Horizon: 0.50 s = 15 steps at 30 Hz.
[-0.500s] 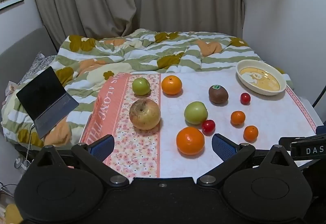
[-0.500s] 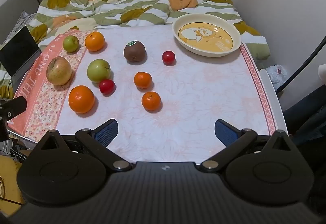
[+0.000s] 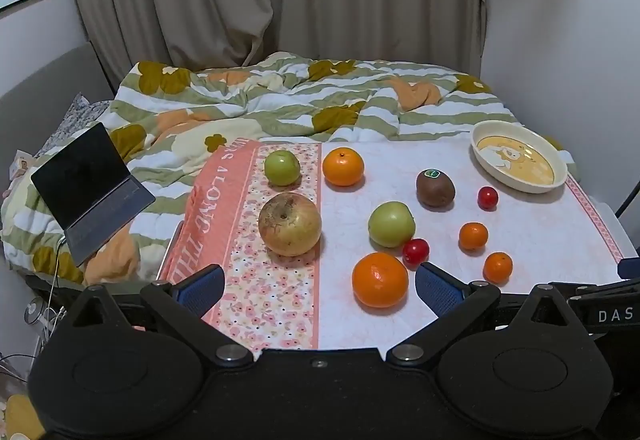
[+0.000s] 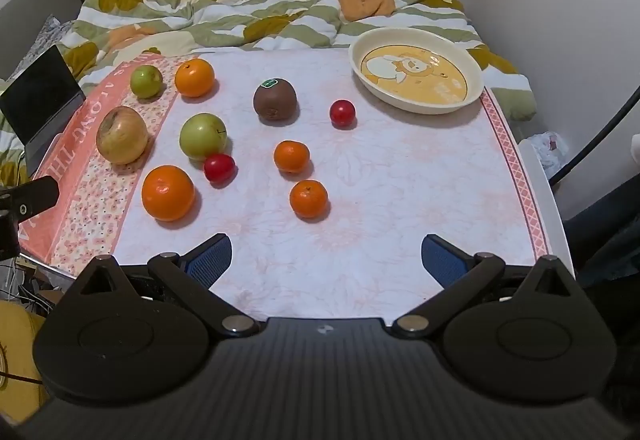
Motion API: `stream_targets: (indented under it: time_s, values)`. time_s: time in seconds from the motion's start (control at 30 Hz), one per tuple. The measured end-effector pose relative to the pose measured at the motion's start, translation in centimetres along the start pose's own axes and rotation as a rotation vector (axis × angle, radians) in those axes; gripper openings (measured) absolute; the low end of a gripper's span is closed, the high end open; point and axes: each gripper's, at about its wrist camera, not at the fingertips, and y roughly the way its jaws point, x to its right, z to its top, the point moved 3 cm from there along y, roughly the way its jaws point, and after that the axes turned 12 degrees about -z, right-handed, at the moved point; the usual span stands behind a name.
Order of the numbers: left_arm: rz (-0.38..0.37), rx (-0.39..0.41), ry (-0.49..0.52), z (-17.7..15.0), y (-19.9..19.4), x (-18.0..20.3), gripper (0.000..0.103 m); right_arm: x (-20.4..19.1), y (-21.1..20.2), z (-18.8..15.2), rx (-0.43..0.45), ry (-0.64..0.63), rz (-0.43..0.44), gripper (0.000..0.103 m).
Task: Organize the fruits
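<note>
Left wrist view: the left claw (image 3: 318, 290) gapes wide, gripping nothing; the bowl (image 3: 490, 159) holds no fruit, and the oranges (image 3: 380, 279) lie loose on the bench (image 3: 540, 232).

Right wrist view: the right claw (image 4: 326, 258) is spread wide, nothing in it; the bowl (image 4: 416, 104) sits at the bench's (image 4: 400, 199) far right corner, the fruits (image 4: 275, 98) left of it.

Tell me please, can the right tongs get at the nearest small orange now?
Probably yes: the right tongs are open and empty, and bare cloth lies between them and the small orange; nothing stands in the way.

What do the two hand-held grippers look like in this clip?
Both match: the left hand-held gripper and right hand-held gripper have matte black bodies with round side discs, black linkage arms on silver pivot screws, and blue ribbed pads. No hands or sleeves are visible.
</note>
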Motion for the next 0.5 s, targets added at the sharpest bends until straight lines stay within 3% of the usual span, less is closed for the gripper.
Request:
stream_targets:
  time_s: [0.5]
  values:
    - [-0.004,-0.004,-0.013,0.41,0.43,-0.38,0.103,-0.16,0.52,0.34,-0.009,-0.012,-0.005,0.103]
